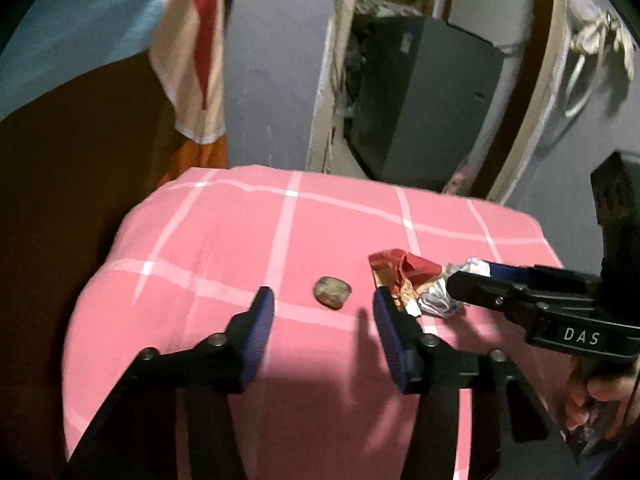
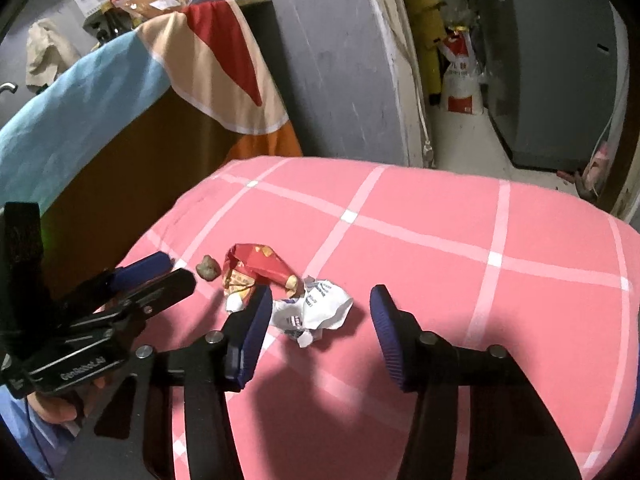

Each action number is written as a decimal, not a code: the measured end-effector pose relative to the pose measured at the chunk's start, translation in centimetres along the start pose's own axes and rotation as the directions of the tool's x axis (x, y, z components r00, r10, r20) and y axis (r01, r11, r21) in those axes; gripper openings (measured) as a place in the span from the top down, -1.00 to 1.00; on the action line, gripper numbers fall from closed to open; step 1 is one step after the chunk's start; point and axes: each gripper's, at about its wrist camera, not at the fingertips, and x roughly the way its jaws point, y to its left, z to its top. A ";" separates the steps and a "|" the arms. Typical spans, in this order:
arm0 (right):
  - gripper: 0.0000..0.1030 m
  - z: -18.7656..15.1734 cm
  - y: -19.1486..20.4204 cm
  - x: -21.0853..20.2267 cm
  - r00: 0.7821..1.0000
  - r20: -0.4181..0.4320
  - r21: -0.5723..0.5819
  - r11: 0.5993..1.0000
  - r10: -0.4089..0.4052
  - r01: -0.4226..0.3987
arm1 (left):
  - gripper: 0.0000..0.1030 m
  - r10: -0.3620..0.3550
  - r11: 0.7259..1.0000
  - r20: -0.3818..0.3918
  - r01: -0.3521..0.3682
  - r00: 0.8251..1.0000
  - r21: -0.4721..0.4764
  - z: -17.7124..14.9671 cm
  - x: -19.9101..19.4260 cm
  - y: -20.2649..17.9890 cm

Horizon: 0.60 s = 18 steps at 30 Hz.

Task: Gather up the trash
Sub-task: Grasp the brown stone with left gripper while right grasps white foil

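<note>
Hovering over a pink checked bed, both claws are aimed down at a small cluster of litter near the middle of each wrist view. In the left wrist view the left claw stands partly spread, with a small brown lump lying just ahead in the gap between its blue pads and touching neither; that framing suggests the lump is its target. To the right of it lies a crumpled red wrapper, and beyond that a white and silver wrapper, where the right claw reaches in from the right edge of the frame, gripped by a hand at the lower right.

In the right wrist view the right claw is likewise partly spread, and the white crumpled wrapper sits between its pads, just beside the left pad while well clear of the right one; nothing is pinched yet. The red wrapper and the brown lump lie to the upper left, with the left claw coming in from the left edge.

Each claw seems lined up on its own piece so that both can be picked up together. No bin is in view.
</note>
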 end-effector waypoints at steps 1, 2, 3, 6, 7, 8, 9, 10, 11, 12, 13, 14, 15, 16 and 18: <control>0.22 0.0 0.0 0.1 1.000 -0.007 0.003 1.000 0.001 -0.001 | 0.28 0.003 1.000 -0.012 -0.003 1.000 0.007 0.0 0.3 -0.2; 0.23 0.0 -0.1 0.2 1.000 -0.013 0.006 1.000 0.002 -0.002 | 0.33 0.007 1.000 -0.026 -0.007 1.000 0.016 0.1 0.6 -0.3; 0.26 0.0 -0.2 0.3 1.000 -0.018 0.010 1.000 0.005 -0.005 | 0.33 0.007 1.000 -0.031 -0.006 1.000 0.021 0.0 0.7 -0.4; 0.43 0.1 -0.4 0.6 0.999 -0.033 0.025 1.000 0.012 -0.011 | 0.38 0.001 1.000 -0.036 -0.001 0.999 0.020 0.0 0.8 -0.3; 0.51 0.1 -0.5 0.7 0.999 -0.036 0.028 1.000 0.012 -0.011 | 0.49 0.001 1.000 -0.039 0.000 0.999 0.018 -0.1 0.9 -0.3; 0.55 0.1 -0.5 0.8 0.999 -0.039 0.032 0.999 0.014 -0.013 | 0.56 -0.002 1.000 -0.043 0.003 0.999 0.017 -0.2 0.9 -0.3; 0.62 0.0 -0.6 0.9 0.999 -0.042 0.034 0.999 0.015 -0.013 | 0.66 -0.003 1.000 -0.046 0.004 0.999 0.016 -0.1 0.9 -0.3; 0.69 0.0 -0.6 0.8 0.999 -0.043 0.034 0.999 0.014 -0.012 | 0.72 -0.004 1.000 -0.046 0.005 0.999 0.015 -0.1 0.9 -0.3; 0.71 0.0 -0.6 0.8 0.999 -0.043 0.034 0.999 0.014 -0.012 | 0.74 -0.007 1.000 -0.044 0.007 0.999 0.014 -0.1 0.8 -0.3; 0.74 0.0 -0.5 0.7 0.999 -0.041 0.030 0.999 0.014 -0.013 | 0.74 -0.012 1.000 -0.041 0.013 0.999 0.013 -0.2 0.7 -0.3; 0.76 0.0 -0.4 0.7 0.999 -0.040 0.025 1.000 0.014 -0.013 | 0.74 -0.016 1.000 -0.039 0.017 0.999 0.014 -0.3 0.7 -0.3; 0.76 -0.1 -0.3 0.7 0.999 -0.039 0.022 1.000 0.014 -0.013 | 0.74 -0.019 1.000 -0.036 0.020 0.999 0.018 -0.4 0.6 -0.4; 0.77 -0.1 -0.2 0.7 0.999 -0.038 0.016 1.000 0.013 -0.012 | 0.75 -0.021 1.000 -0.035 0.021 0.999 0.023 -0.4 0.6 -0.5; 0.78 -0.2 -0.1 0.6 0.999 -0.035 0.012 1.000 0.014 -0.014 | 0.75 -0.021 0.999 -0.032 0.022 0.999 0.031 -0.5 0.5 -0.7; 0.79 -0.3 -0.1 0.3 0.999 -0.024 0.011 1.000 0.023 -0.023 | 0.75 -0.015 0.999 -0.024 0.016 1.000 0.044 -0.5 0.4 -0.9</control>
